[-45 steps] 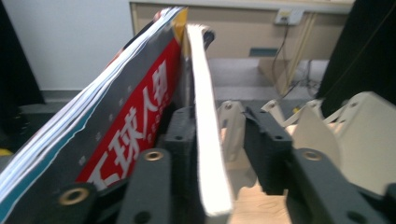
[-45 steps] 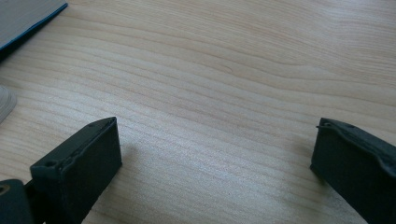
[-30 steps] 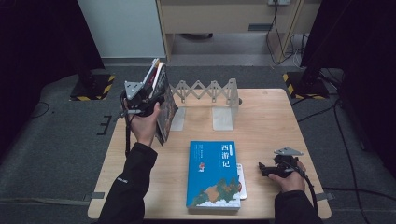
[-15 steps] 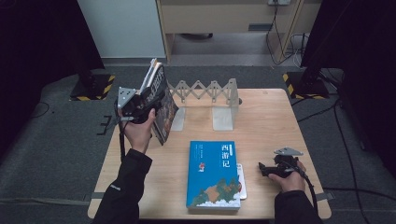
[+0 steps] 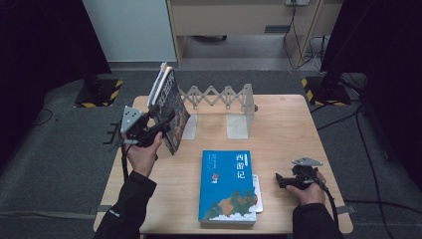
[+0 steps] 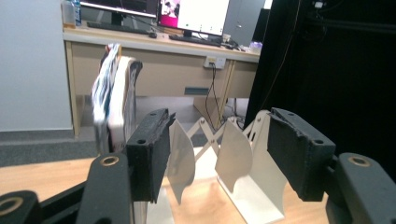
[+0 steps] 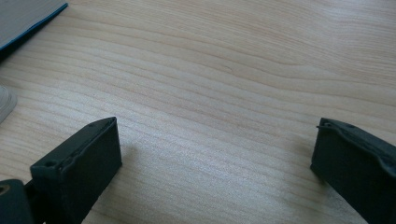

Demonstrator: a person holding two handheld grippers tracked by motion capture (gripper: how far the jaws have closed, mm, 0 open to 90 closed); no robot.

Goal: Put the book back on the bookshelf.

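A pale wooden tabletop [image 5: 288, 129] stands on grey carpet in a dim room, with a desk and monitors beyond its far edge.

Nearest, at the near right corner, the right tool [image 5: 279, 180] rests low on the wood in the person's hand. Its jaws stand wide apart with nothing but bare grain between them (the right gripper view shows this plainly) [image 7: 215, 154].

Just left of it, by the middle of the near edge, a blue book [image 5: 226, 186] lies flat, cover up, with a thin white booklet [image 5: 257, 191] peeking out from under its right side.

Farther in, near the left edge, the left tool [image 5: 166, 119] is held up off the wood. Its jaws have just been opening and now stand partly apart, holding nothing; in the left gripper view [image 6: 217, 154] the gap between them frames the rack beyond.

At the far left of the tabletop, a dark-covered book [image 5: 171, 107] stands on edge, tilted, at the left end of a white expanding book rack [image 5: 234, 107], just beyond the left tool. In the left gripper view the book [image 6: 114, 100] rises to the left of the left jaw; whether the jaw touches it I cannot tell. The rack runs along the far edge towards the middle, and its other slots hold no books.
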